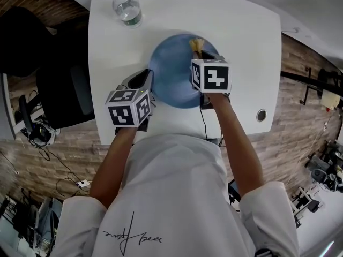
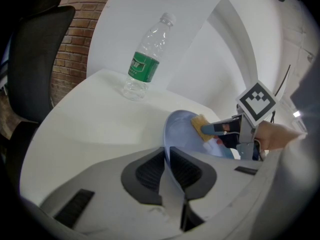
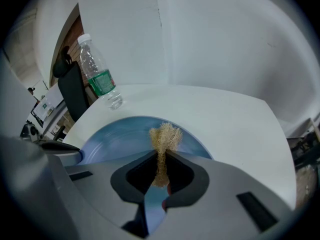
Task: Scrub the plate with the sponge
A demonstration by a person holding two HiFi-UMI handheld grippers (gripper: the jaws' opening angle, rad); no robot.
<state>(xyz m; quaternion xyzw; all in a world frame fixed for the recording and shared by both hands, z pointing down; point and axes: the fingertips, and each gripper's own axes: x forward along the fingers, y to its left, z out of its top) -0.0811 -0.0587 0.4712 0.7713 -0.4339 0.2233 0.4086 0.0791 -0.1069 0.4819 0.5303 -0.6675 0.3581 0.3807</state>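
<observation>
A round blue plate (image 1: 171,76) lies on the white table (image 1: 246,47). My left gripper (image 1: 146,84) is shut on the plate's near left rim; in the left gripper view the plate's edge (image 2: 170,149) runs between the two pads. My right gripper (image 1: 201,55) is shut on a tan fibrous sponge (image 1: 196,44), and the sponge (image 3: 165,136) sticks out past the fingertips over the plate's (image 3: 120,134) far right part. From the left gripper view the sponge (image 2: 201,125) rests against the plate's inner face.
A clear water bottle with a green label (image 1: 126,7) stands upright at the table's far left corner. A black office chair (image 1: 59,84) sits left of the table. A round cable port (image 1: 261,115) is in the tabletop at the right.
</observation>
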